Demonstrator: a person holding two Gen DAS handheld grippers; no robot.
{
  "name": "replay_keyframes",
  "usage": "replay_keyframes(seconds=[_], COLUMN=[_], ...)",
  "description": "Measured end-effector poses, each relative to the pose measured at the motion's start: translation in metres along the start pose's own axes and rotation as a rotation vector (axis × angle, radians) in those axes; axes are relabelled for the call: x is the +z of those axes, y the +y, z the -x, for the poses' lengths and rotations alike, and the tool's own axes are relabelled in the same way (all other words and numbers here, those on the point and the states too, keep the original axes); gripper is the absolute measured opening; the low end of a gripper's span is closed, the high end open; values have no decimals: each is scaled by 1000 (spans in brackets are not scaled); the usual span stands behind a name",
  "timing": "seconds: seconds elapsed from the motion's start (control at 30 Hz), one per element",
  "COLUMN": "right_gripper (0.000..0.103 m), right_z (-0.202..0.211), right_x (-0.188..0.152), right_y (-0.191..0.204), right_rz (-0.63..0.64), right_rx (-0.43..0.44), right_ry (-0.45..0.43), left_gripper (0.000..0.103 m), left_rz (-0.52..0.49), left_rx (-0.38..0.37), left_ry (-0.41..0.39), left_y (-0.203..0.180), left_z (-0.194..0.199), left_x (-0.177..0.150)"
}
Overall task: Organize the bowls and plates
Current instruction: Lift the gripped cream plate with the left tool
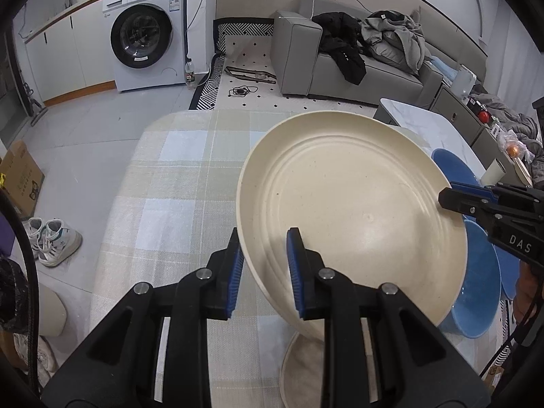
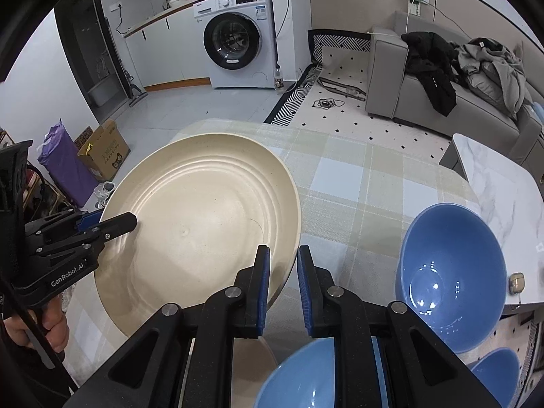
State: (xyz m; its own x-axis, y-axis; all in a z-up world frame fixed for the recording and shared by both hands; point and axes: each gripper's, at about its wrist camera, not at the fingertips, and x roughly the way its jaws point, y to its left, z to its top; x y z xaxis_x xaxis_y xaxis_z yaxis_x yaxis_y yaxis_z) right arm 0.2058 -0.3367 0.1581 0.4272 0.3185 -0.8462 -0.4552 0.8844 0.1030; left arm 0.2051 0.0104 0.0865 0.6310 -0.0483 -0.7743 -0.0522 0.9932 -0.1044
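**Gripping one cream plate from both sides**

Left tongs (image 1: 265, 238) and right tongs (image 2: 284, 255) are each clamped on opposite rims of the cream plate (image 1: 353, 217), which hangs tilted above the checked worktop (image 1: 176, 176). Beneath it lies another cream plate (image 1: 302, 367). Blue bowls (image 2: 448, 278) sit close by on the right.

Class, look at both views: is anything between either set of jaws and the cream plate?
No. Both the left gripper and right gripper already clamp the cream plate at opposite rims, nothing between.
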Motion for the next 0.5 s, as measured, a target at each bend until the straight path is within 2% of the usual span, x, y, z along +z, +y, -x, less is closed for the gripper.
replay_keyframes(seconds=[0.5], right_gripper=[17], right_z=[58], right_x=[-36], right_y=[9], right_rz=[-8], right_rx=[0], right_ry=[-78], left_gripper=[22], left_rz=[-52], left_rx=[-12], left_ry=[-30], left_y=[-33], left_z=[68], left_x=[-41])
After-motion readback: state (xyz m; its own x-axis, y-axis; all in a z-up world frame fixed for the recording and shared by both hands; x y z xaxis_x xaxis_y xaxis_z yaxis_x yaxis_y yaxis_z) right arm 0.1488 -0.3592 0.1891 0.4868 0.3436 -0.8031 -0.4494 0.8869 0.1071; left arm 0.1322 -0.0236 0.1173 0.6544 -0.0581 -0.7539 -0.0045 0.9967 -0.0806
